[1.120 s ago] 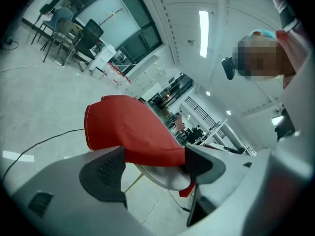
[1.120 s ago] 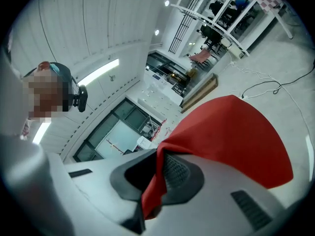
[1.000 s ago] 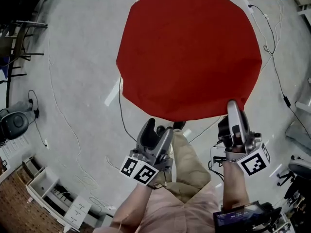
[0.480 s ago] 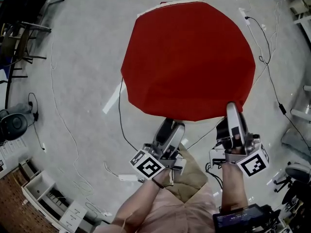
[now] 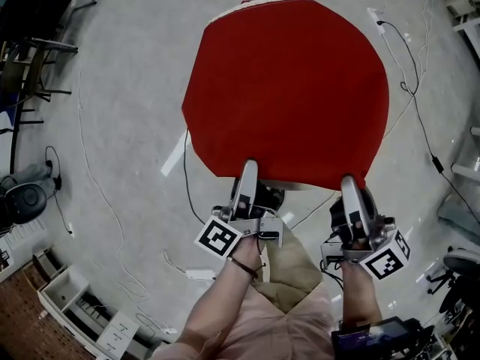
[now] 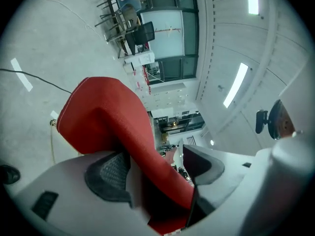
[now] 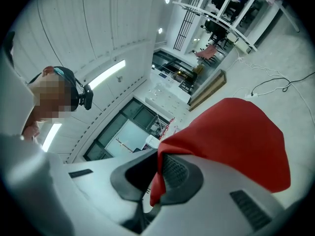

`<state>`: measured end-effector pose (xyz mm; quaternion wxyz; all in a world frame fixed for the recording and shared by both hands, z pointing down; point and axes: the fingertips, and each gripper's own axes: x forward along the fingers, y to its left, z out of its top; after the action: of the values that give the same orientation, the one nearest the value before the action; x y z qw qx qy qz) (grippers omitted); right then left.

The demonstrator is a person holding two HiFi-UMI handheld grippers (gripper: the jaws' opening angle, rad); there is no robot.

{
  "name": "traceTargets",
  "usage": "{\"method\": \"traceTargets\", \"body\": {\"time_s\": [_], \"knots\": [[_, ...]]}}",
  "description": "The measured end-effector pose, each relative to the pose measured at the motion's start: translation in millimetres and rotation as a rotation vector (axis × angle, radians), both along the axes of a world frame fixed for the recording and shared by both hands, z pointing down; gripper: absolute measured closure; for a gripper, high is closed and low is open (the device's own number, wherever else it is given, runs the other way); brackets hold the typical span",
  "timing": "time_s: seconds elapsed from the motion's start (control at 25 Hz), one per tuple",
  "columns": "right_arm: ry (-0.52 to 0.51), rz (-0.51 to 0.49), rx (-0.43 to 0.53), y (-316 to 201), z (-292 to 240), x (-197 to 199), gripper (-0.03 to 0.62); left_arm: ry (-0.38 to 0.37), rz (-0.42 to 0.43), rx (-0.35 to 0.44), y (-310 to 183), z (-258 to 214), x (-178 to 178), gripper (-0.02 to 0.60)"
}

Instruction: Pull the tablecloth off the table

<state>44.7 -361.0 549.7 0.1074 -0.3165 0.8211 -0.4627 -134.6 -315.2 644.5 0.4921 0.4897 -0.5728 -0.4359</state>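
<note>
Round red tablecloth (image 5: 289, 88), spread flat

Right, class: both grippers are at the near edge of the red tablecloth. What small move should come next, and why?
Probably close the left gripper on the tablecloth. The right gripper is shut on the near edge, but the left jaws stand apart with the fold loose between them, so pulling now would likely drag one side only.

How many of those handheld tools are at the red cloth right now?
2. The left tool has the near edge of the red tablecloth between its parted jaws, not yet pinched; the right tool is clamped shut on that edge, further right. No others visible.
</note>
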Motion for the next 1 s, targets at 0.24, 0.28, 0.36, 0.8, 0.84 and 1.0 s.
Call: {"method": "traceTargets", "body": {"time_s": [0.24,0.28,0.36,0.8,0.84,1.0], "knots": [[0.009,0.003,-0.006,8,10,0,0.566,-0.139,-0.022,-0.090,6,4,-21,0.440],[0.012,0.002,-0.006,8,11,-1,0.566,-0.166,-0.015,-0.100,5,3,-24,0.463],[0.022,0.005,-0.007,9,12,0,0.566,-0.237,0.010,-0.123,4,-3,-26,0.497],[0.152,0.061,0.051,-7,15,7,0.566,-0.852,0.211,-0.127,-22,-54,-15,0.541],[0.170,0.066,0.061,-9,13,8,0.566,-0.884,0.221,-0.118,-24,-59,-13,0.541],[0.225,0.090,0.102,-17,-8,12,0.566,-1.016,0.253,-0.068,-33,-94,-6,0.541]]}}
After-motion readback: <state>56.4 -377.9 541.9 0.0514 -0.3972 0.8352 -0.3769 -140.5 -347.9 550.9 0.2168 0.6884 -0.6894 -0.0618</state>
